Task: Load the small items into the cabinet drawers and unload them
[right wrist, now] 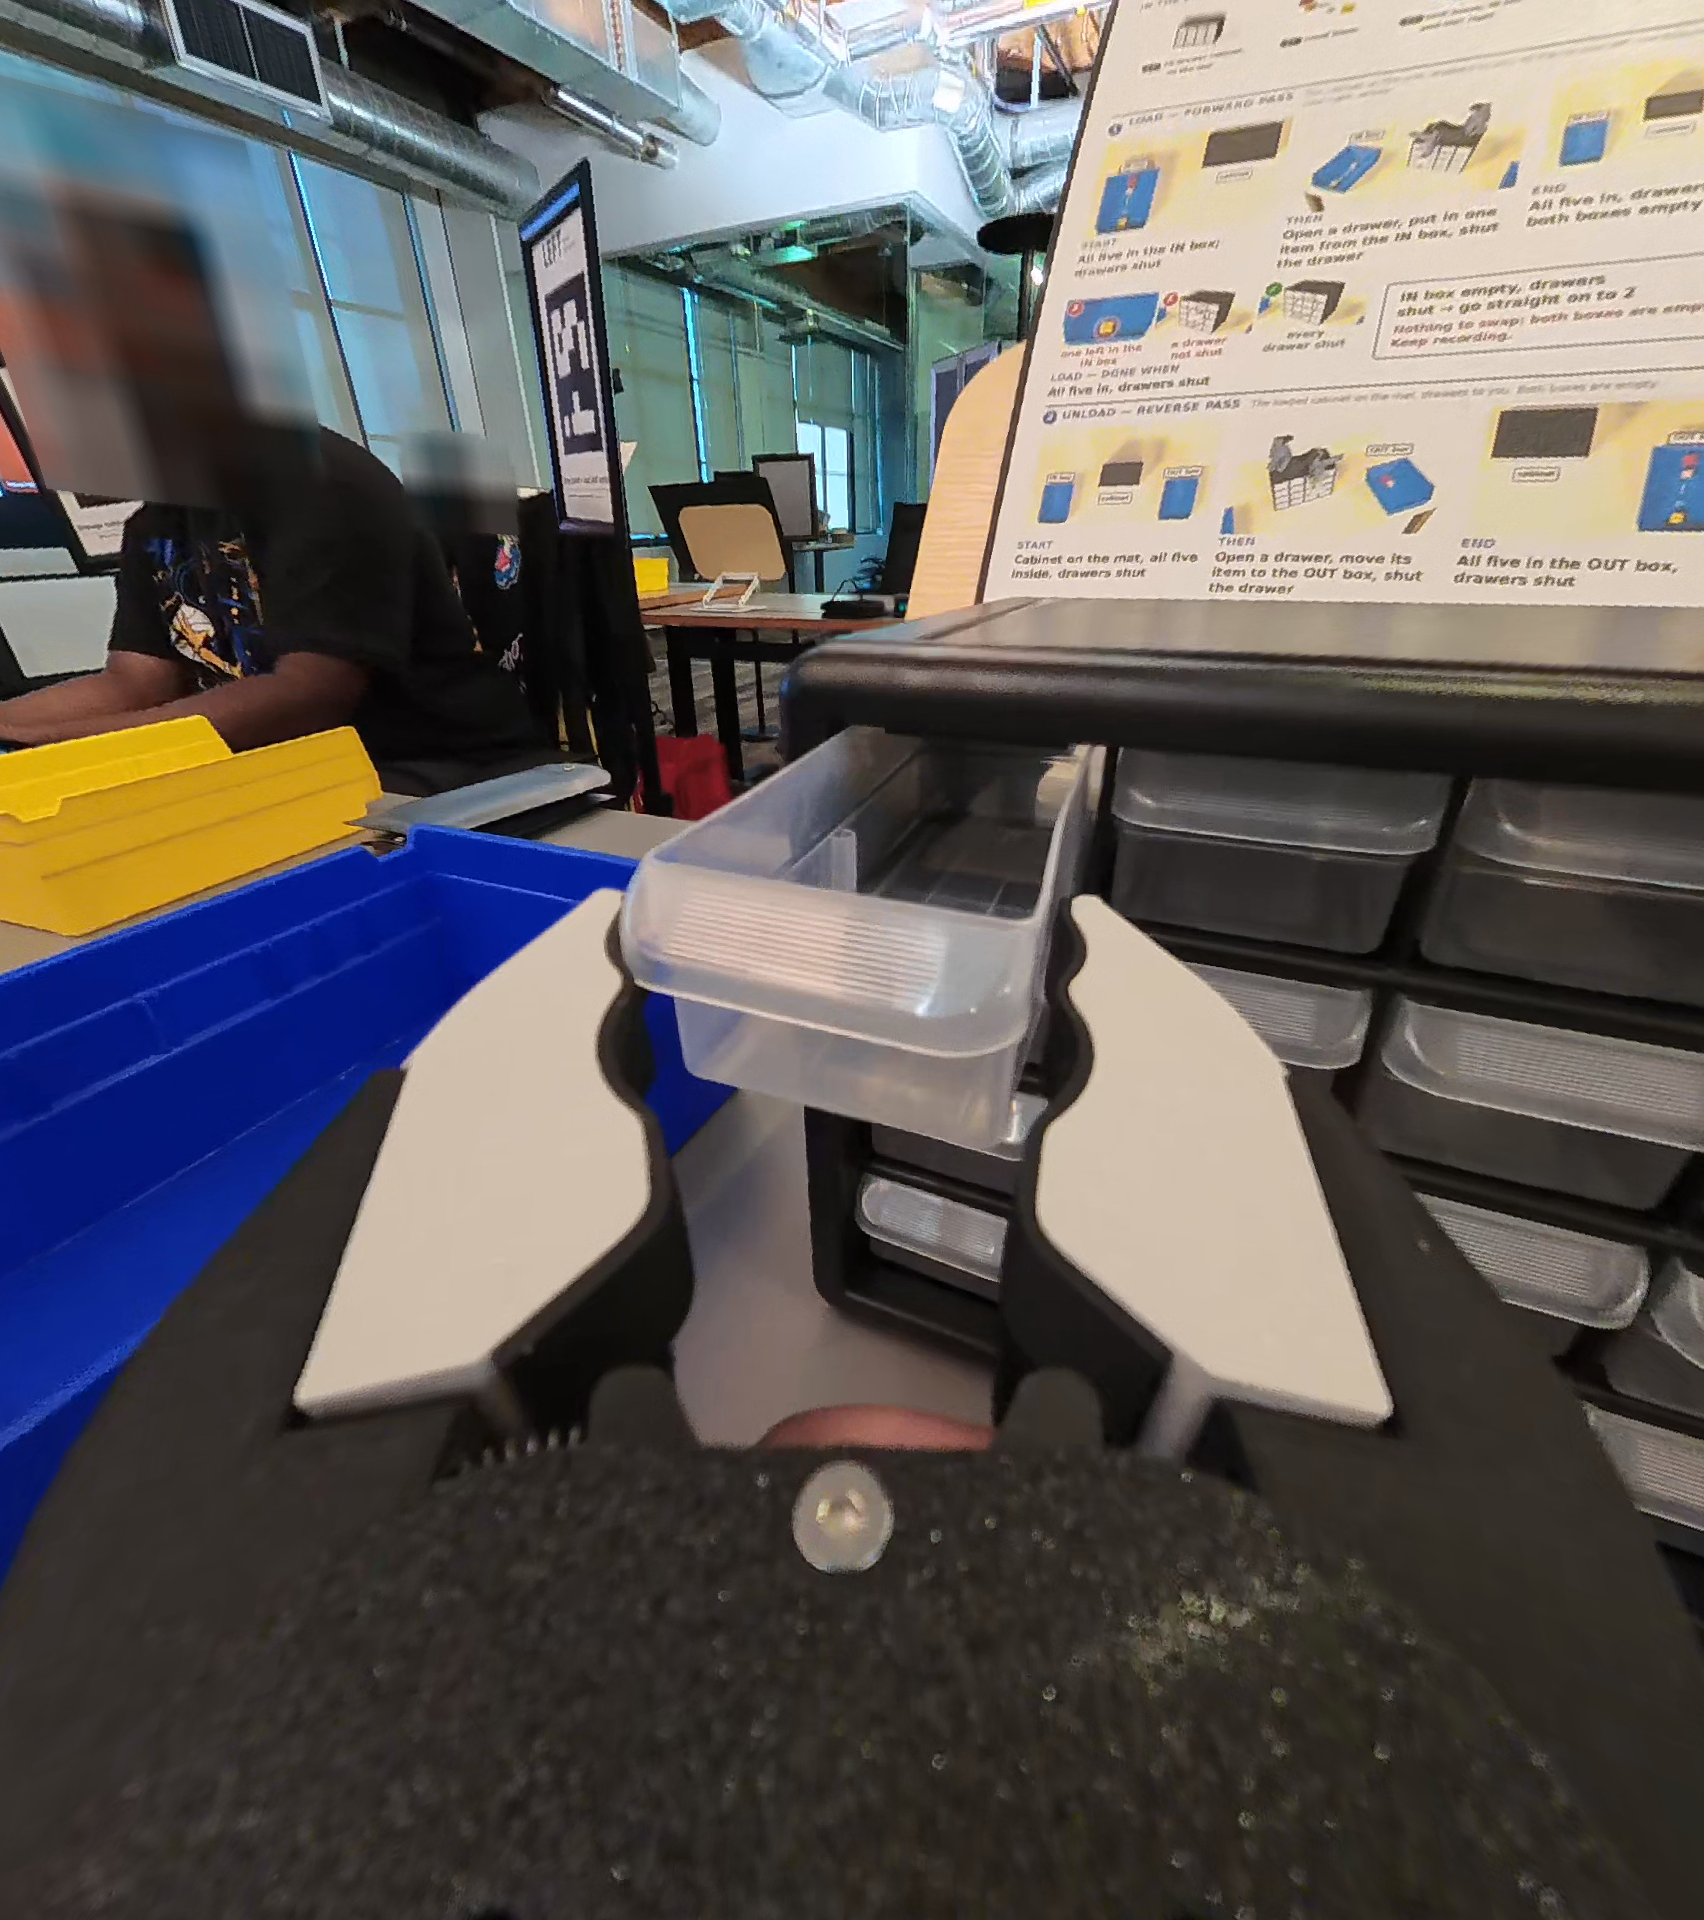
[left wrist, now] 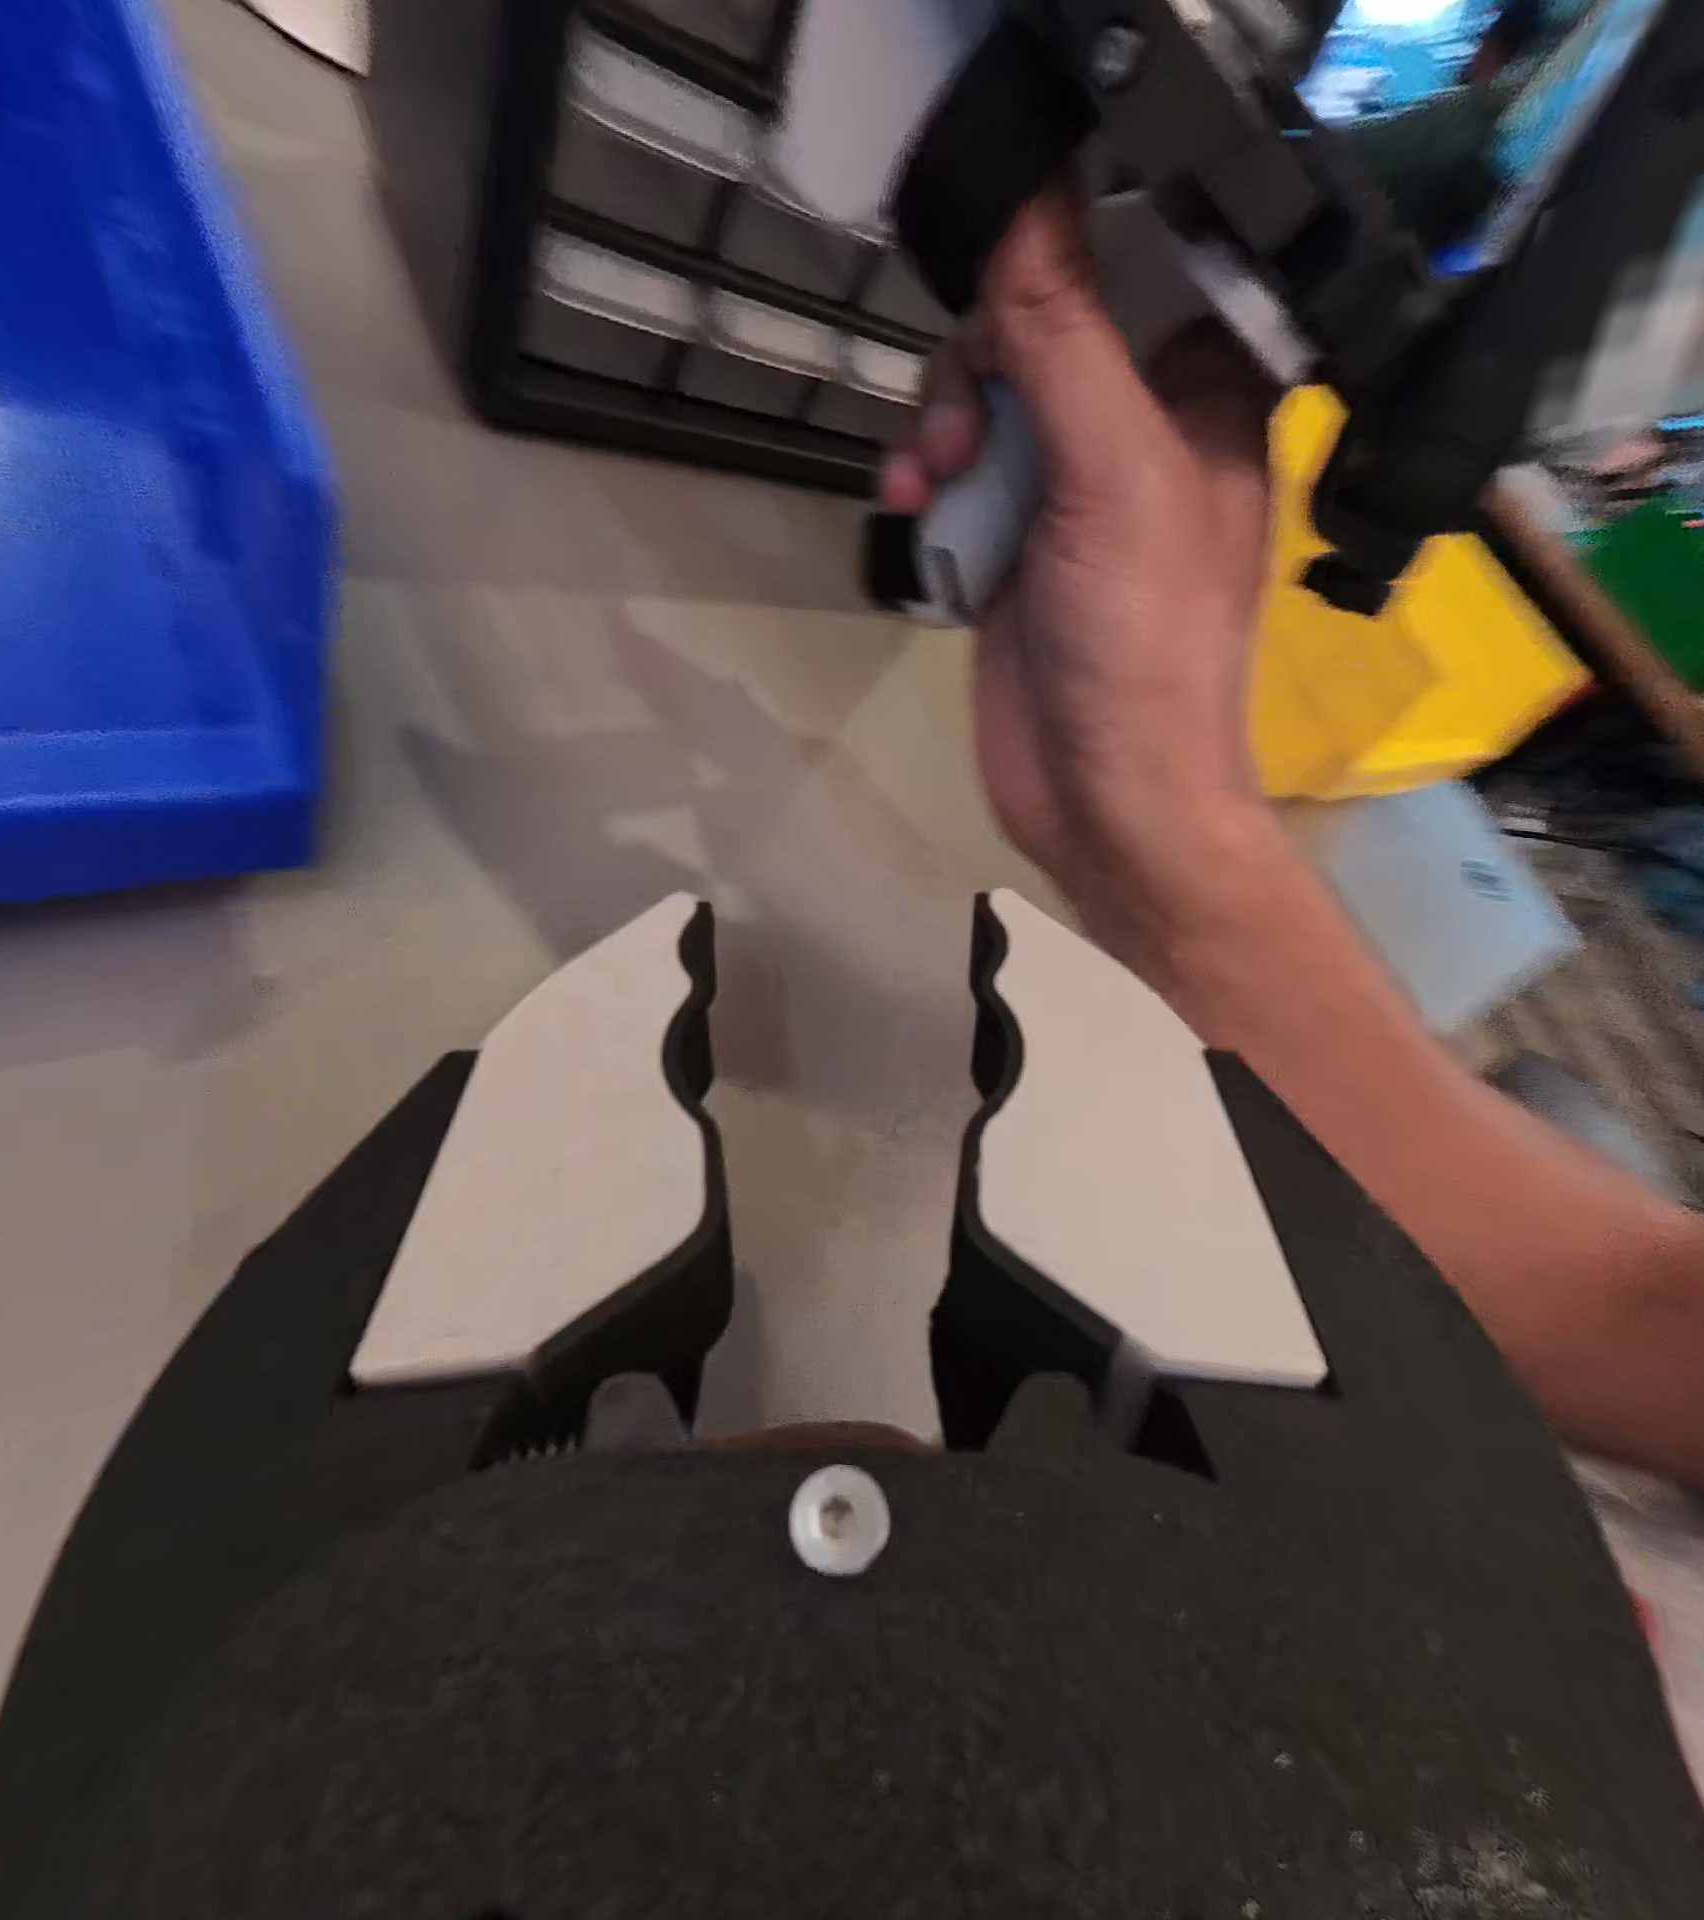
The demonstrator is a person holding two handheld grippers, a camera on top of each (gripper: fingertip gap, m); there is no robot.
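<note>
Setting: open workshop with exposed ceiling ducts and tall windows; a pale grey tabletop [left wrist: 204,1091] carries the items below. Two seated persons are in the background of the right wrist view, heads blurred over.

Instruction board [right wrist: 1430,312]: large printed sheet with small pictures and text, propped upright behind the cabinet. Wording not transcribed.

Drawer cabinet [right wrist: 1347,686]: black frame, rows of clear plastic drawers, standing on the tabletop. The left wrist view shows it motion-blurred, from above.

Blue bin [right wrist: 152,1091]: open-topped, just left of the cabinet in the right wrist view. The visible part of its interior shows no items. In the left wrist view a blue bin sits at far left, with a blurred orange shape inside; what it is cannot be told.

Yellow bin [right wrist: 100,821]: beyond the blue bin; contents not visible.

Open drawer [right wrist: 848,935]: clear, top-left position in the cabinet, pulled well out. Its visible interior holds nothing.

Right gripper [right wrist: 843,935]: level, pointed at the cabinet, fingers spread to either side of the open drawer's front lip; contact cannot be told. The left wrist view shows it farther off, gripped by a bare hand [left wrist: 1118,623] with forearm raised.

Left gripper [left wrist: 837,914]: angled down over bare tabletop, fingers apart, nothing between them.
</note>
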